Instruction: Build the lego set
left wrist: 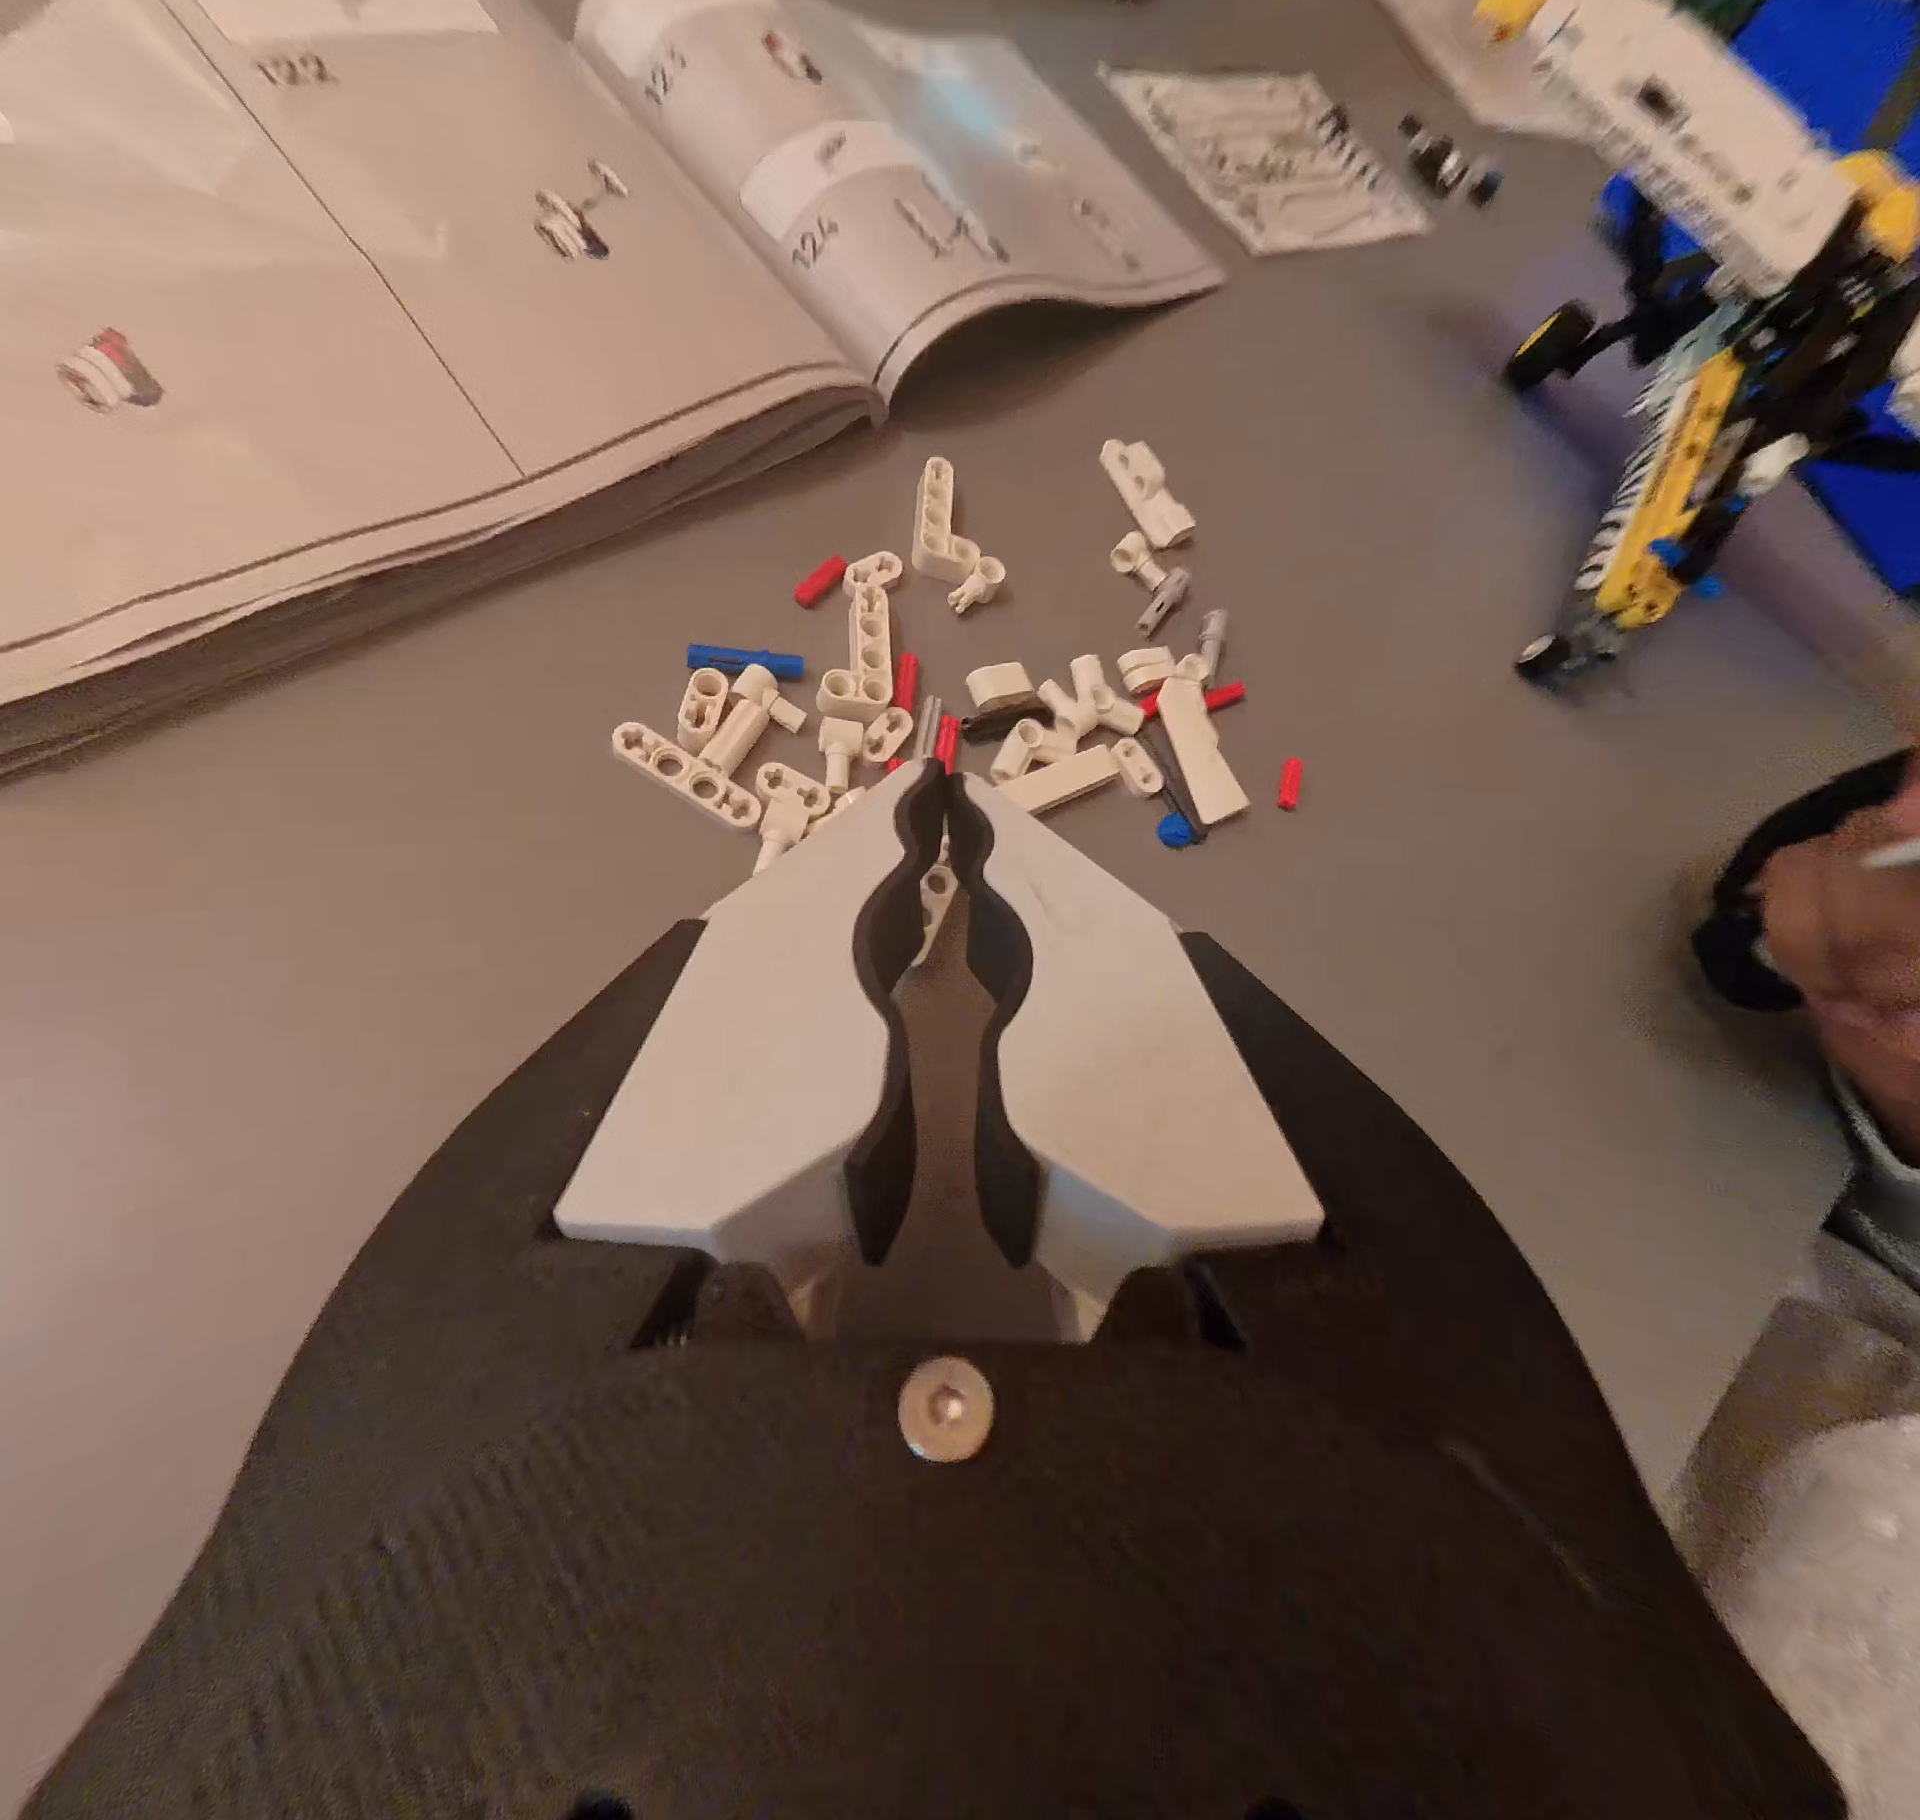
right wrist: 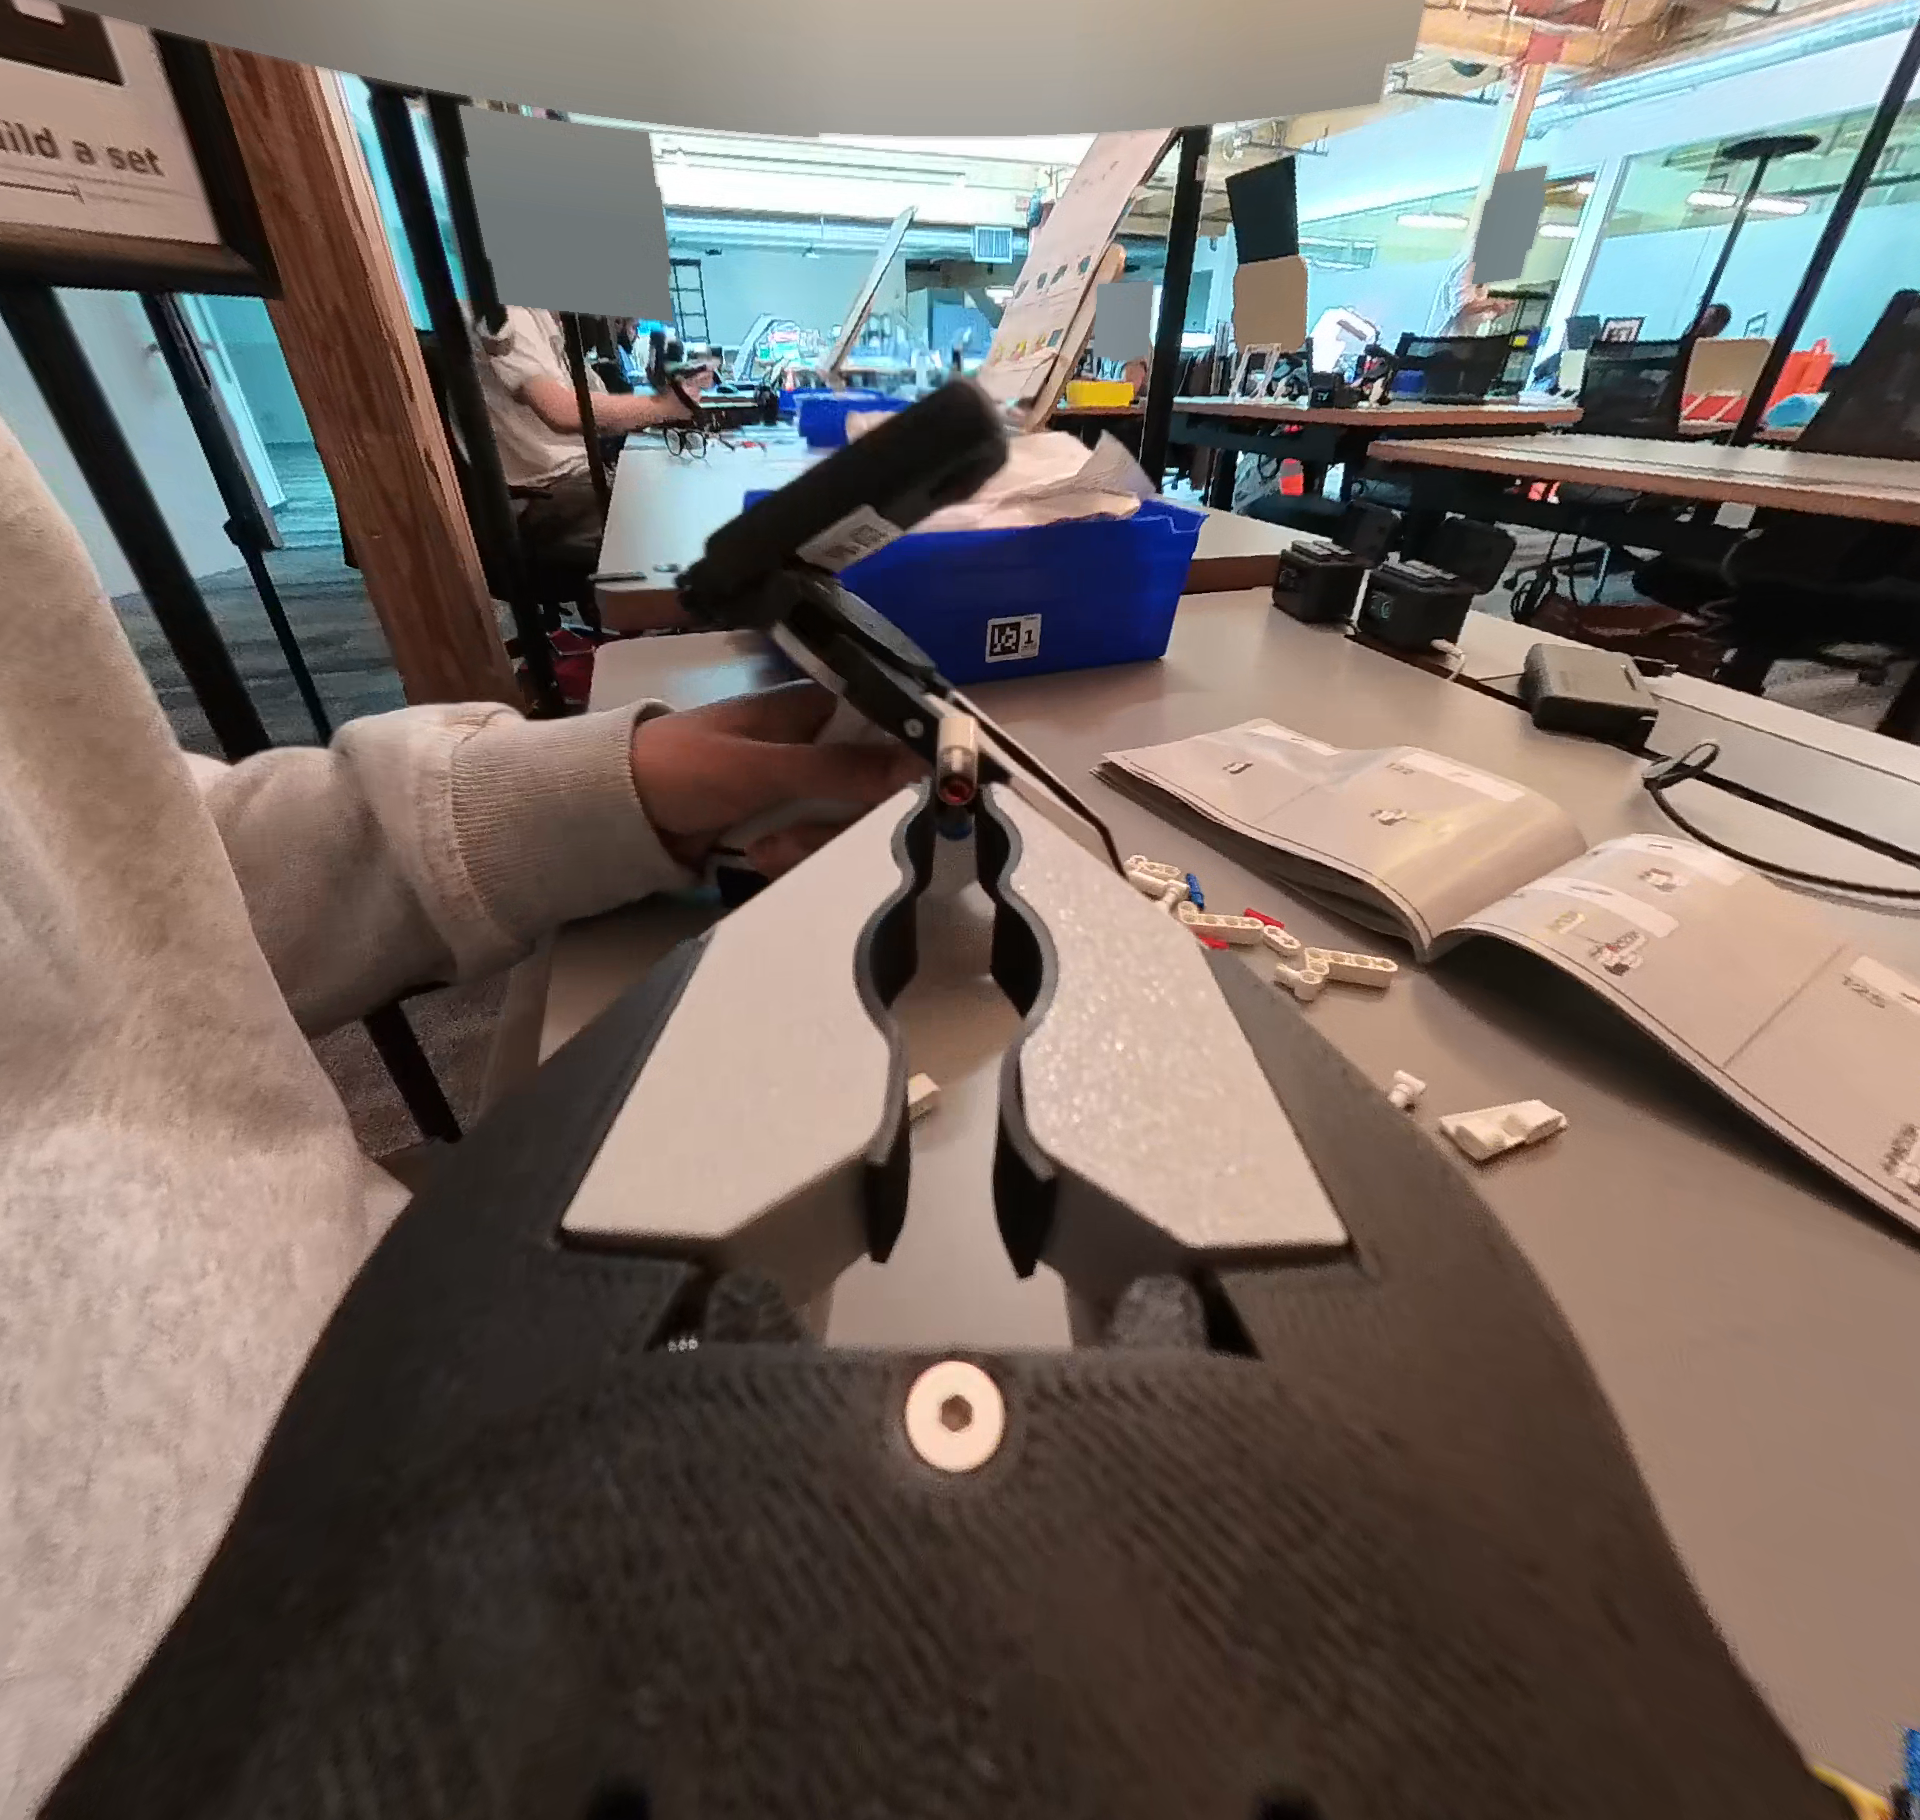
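My left gripper [left wrist: 943, 785] is down at a pile of loose pieces [left wrist: 935, 700], mostly white with red and blue pins. Its jaws are closed, and a red pin [left wrist: 948, 740] sticks out right at the tips. My right gripper [right wrist: 952, 806] is raised above the table's near edge. It is shut on a small piece [right wrist: 956, 768], a white sleeve with a red end and blue below it. In the right wrist view the left gripper [right wrist: 862, 627], held by a hand [right wrist: 748, 773], reaches down to the pile [right wrist: 1257, 929]. A partly built yellow and black model [left wrist: 1683, 482] stands at the right, blurred.
An open instruction booklet [left wrist: 436, 295] lies beyond the pile and also shows in the right wrist view [right wrist: 1455, 866]. A sticker sheet [left wrist: 1268, 155] lies past it. A blue bin [right wrist: 1029, 586] stands at the table's far side. Black boxes [right wrist: 1382, 591] and a cable [right wrist: 1766, 814] are at the back. Across from one pair of fingers to the other is roughly 15 cm.
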A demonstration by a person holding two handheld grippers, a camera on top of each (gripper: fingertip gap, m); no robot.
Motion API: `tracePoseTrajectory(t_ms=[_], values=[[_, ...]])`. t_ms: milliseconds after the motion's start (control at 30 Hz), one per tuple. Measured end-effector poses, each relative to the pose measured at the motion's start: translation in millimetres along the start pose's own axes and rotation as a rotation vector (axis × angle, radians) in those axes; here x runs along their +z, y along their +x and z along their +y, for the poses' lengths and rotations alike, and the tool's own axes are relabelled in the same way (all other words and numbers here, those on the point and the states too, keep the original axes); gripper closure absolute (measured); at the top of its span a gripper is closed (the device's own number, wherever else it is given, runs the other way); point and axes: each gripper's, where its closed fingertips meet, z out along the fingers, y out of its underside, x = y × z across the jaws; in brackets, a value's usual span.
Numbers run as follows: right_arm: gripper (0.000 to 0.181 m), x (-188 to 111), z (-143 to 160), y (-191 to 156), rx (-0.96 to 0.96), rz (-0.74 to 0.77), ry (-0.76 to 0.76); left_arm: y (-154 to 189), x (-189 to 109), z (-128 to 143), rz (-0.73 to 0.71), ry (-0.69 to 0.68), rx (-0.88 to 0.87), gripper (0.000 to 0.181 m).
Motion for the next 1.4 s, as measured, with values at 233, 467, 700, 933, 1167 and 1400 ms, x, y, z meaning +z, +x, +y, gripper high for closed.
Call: tracePoseTrajectory(t_ms=[233, 467, 700, 933, 1167, 1400], values=[[0.176, -3.0, -1.4, -6.8, 0.046, -0.042, 0.023, -10.9, 14.2, 6.6, -0.069, -0.107, 0.04, 0.18], [0.175, -3.5, -1.5, -4.2, 0.076, -0.042, 0.032, -12.2, 15.0, 11.8, -0.007, -0.148, -0.006, 0.176], [0.175, -1.5, 0.7, -1.9, 0.093, -0.04, 0.024, -8.5, 14.4, 11.4, 0.03, -0.147, -0.01, 0.169], [0.176, -2.5, 1.4, 0.9, 0.098, -0.027, 0.024, -10.7, 14.9, 12.5, -0.005, -0.159, 0.026, 0.177], [0.176, -8.4, 0.0, 9.6, 0.094, 0.014, 0.033, 11.2, 4.9, -10.8, 0.072, -0.036, 0.111, 0.179], [0.175, -30.4, 16.9, 23.2, 0.105, 0.019, -0.079, 107.9, -21.6, -10.5, 0.358, 0.098, 0.583, 0.179]])
